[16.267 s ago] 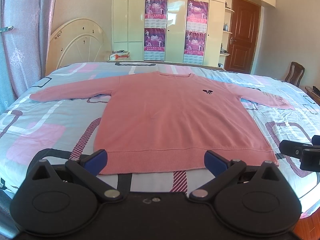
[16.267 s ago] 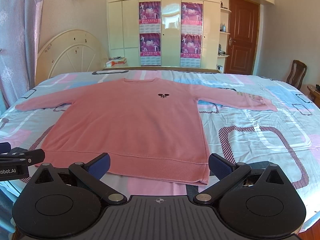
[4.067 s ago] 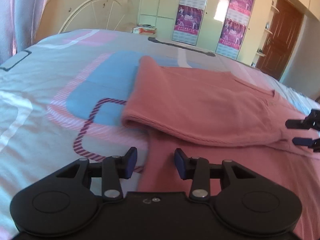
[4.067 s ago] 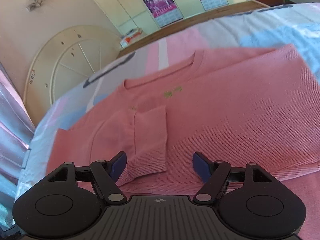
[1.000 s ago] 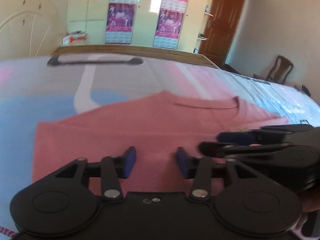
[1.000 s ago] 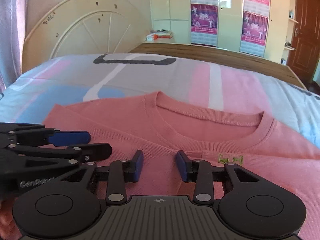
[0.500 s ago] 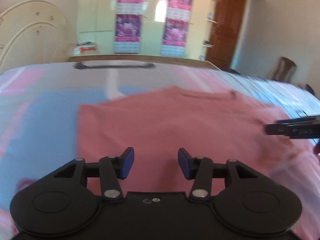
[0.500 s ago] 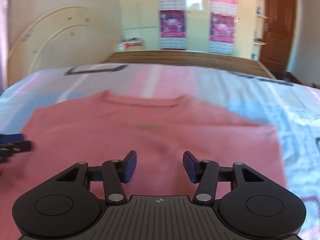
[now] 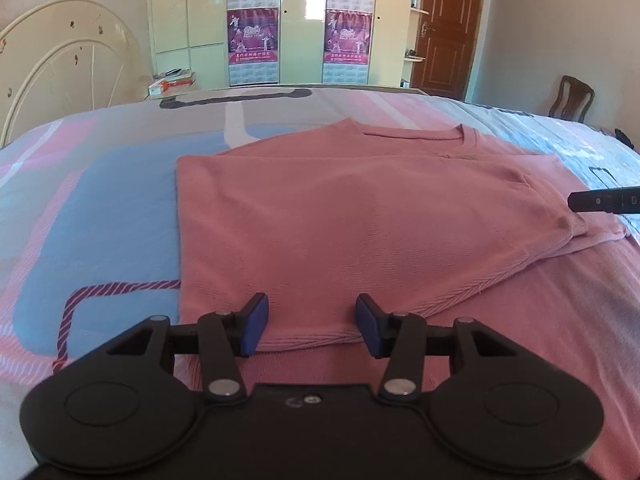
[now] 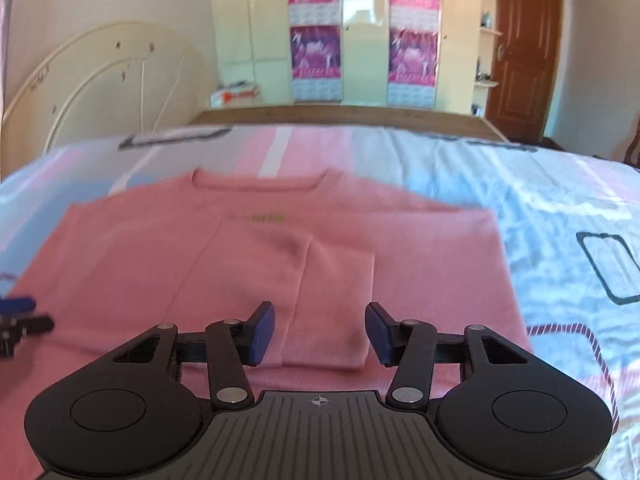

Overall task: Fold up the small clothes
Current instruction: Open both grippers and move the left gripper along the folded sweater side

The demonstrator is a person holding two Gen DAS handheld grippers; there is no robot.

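A pink sweater point(image 9: 360, 220) lies flat on the bed, collar point(image 10: 260, 182) at the far side and both sleeves folded in over the body. My left gripper point(image 9: 312, 322) hovers open over the near left part of the sweater, nothing between its fingers. Above the near end of a folded sleeve cuff point(image 10: 336, 312), my right gripper point(image 10: 320, 330) is open and holds nothing. The right gripper's tip point(image 9: 604, 201) shows at the right edge of the left wrist view. The left gripper's tip point(image 10: 20, 320) shows at the left edge of the right wrist view.
The patterned bed sheet point(image 9: 100, 200) spreads on all sides of the sweater. A cream headboard point(image 9: 60, 60) stands at the far left, a wardrobe with purple posters point(image 9: 300, 20) behind the bed, a brown door point(image 9: 448, 32) and a wooden chair point(image 9: 572, 96) at the right.
Both grippers have drawn back from the collar and moved apart sideways. The right jaws stand wider than a second ago. The sweater lies still.
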